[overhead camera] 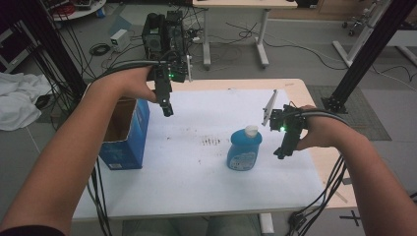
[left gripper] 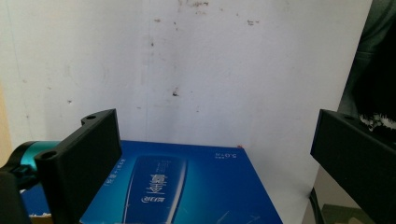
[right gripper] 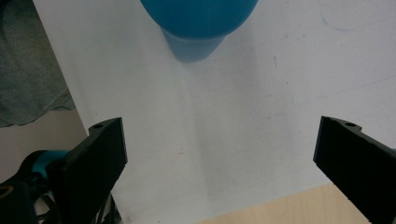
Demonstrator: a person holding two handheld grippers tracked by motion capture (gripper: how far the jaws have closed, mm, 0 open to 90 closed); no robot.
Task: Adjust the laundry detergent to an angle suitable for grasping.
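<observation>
High view shows the blue bottle (overhead camera: 244, 150) upright mid-table on the white sheet (overhead camera: 196, 182), between the left gripper (overhead camera: 167, 109) and right gripper (overhead camera: 285, 150). Both jaws gape wide, empty. Smooth plastic looks slippery, probably liquid-heavy; grip its broad body.

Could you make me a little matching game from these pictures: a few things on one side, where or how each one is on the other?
Things:
1. blue plastic bottle with white cap
2. open blue cardboard box
3. left tool
4. right tool

Places or states:
A. standing at the table's left edge
B. held open, right of the bottle
C. upright near the middle of the white table cover
D. held open, above the box's far right corner

Pairs: 1-C, 2-A, 3-D, 4-B
</observation>
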